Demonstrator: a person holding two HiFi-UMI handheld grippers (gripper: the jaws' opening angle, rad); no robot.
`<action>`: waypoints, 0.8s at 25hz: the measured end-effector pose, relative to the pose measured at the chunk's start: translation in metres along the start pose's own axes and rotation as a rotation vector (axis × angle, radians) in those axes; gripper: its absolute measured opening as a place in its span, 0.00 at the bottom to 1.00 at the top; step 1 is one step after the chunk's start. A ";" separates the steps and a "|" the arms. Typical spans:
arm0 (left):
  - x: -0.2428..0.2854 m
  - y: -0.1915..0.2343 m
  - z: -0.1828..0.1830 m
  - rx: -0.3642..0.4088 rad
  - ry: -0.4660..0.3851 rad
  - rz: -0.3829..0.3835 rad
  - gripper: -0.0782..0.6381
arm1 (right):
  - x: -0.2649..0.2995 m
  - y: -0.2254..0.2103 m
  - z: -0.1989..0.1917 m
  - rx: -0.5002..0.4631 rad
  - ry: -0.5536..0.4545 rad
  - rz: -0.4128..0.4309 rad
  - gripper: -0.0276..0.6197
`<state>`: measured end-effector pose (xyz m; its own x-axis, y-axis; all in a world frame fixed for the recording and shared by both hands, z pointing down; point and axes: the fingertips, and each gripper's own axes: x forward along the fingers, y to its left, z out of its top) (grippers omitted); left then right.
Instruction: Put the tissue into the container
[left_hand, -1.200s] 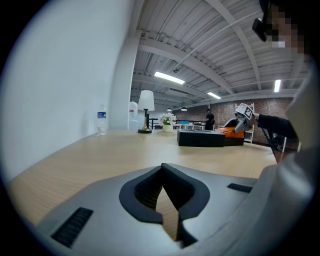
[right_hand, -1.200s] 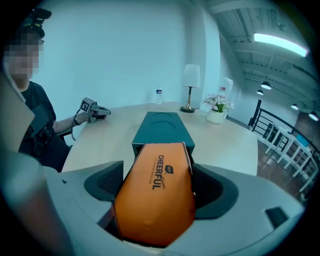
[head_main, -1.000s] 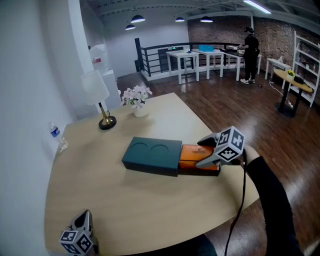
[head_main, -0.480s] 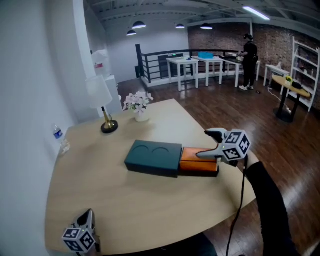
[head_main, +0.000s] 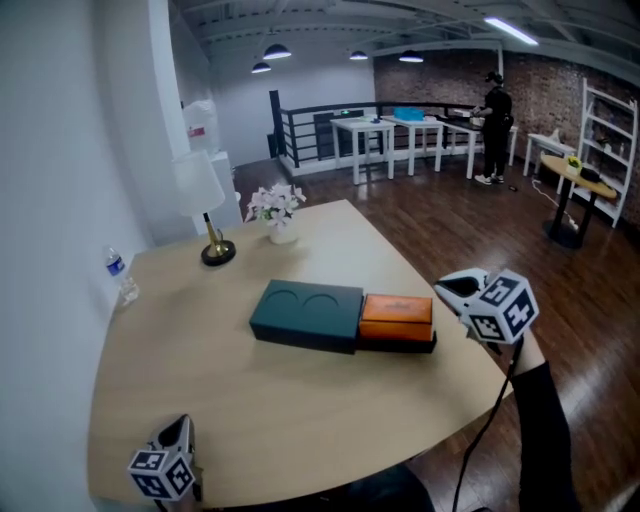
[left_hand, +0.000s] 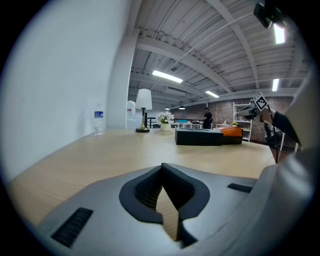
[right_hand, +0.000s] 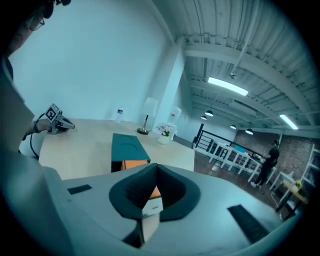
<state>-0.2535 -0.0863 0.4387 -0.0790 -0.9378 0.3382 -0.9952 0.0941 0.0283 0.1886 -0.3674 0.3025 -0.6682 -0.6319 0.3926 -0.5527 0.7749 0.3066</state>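
A dark teal container (head_main: 305, 313) lies in the middle of the table, and an orange tissue box (head_main: 397, 316) sticks out of its right end. My right gripper (head_main: 455, 288) hovers just off the table's right edge, a little way from the orange box, shut and empty. From the right gripper view, its jaws (right_hand: 150, 205) meet, with the orange box (right_hand: 135, 164) and container (right_hand: 125, 145) lying beyond them. My left gripper (head_main: 179, 428) rests at the table's near left corner, shut with nothing in it. Its own view looks across the table to the container (left_hand: 199, 137).
A table lamp (head_main: 205, 215), a vase of flowers (head_main: 275, 208) and a water bottle (head_main: 117, 272) stand along the far left of the table (head_main: 250, 400). A white wall runs along the left. A person (head_main: 497, 115) stands far off by white tables.
My right gripper has drawn back to the right, off the orange box, and its jaws have closed. The left gripper has stayed put.
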 end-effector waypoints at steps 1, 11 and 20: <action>0.002 -0.006 0.002 -0.002 -0.010 -0.014 0.10 | 0.000 0.011 -0.011 0.038 0.015 -0.004 0.05; 0.040 -0.114 0.019 0.041 -0.055 -0.186 0.10 | 0.068 0.215 -0.021 0.424 -0.120 0.164 0.05; 0.038 -0.113 0.024 0.013 -0.071 -0.191 0.10 | 0.101 0.270 0.001 0.359 -0.142 0.184 0.05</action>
<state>-0.1451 -0.1407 0.4261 0.1076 -0.9595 0.2605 -0.9931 -0.0914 0.0733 -0.0283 -0.2224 0.4243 -0.8201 -0.4981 0.2815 -0.5392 0.8375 -0.0890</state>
